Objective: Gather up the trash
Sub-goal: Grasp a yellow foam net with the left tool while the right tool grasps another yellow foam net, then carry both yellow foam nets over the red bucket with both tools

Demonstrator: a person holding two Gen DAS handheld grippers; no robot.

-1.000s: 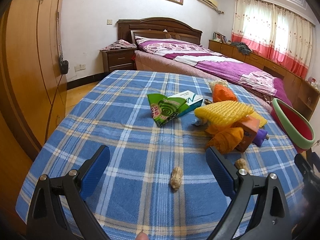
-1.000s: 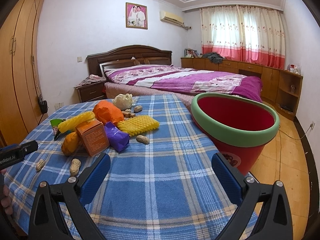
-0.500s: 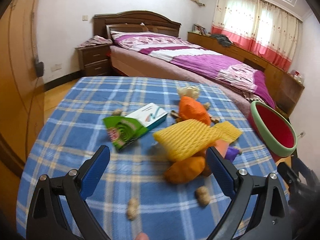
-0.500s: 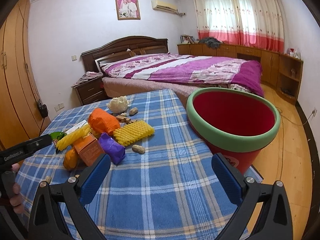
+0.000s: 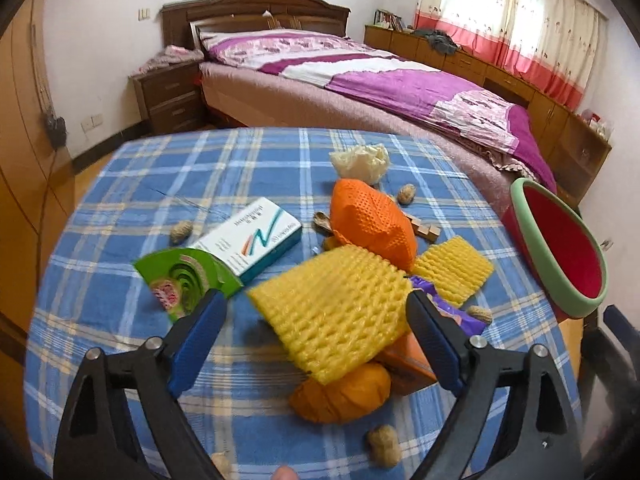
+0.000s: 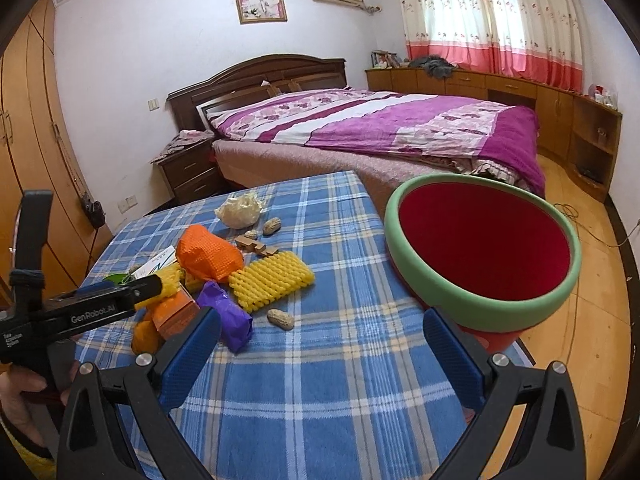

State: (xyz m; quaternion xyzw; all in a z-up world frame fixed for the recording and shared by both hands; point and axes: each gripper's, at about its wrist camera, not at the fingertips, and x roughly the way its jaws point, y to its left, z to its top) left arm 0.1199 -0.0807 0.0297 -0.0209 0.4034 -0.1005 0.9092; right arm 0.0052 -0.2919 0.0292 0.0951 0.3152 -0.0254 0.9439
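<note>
Trash lies heaped on the blue plaid table: a big yellow foam net, an orange foam net, a smaller yellow net, a white and teal box, a green wrapper, a purple wrapper and several peanuts. My left gripper hangs over the big yellow net, which lies between its closing jaws; the pads do not press it. My right gripper stands open above bare cloth, nothing between its fingers. A red bin with a green rim stands off the table's right edge.
A bed with a purple cover fills the room behind the table. A wooden wardrobe lines the left wall, low cabinets the right. In the right wrist view the left gripper's black body reaches in from the left.
My left gripper has moved forward and to the right, from above a lone peanut to over the yellow net. My right gripper has risen a little, and the bin now looks closer.
</note>
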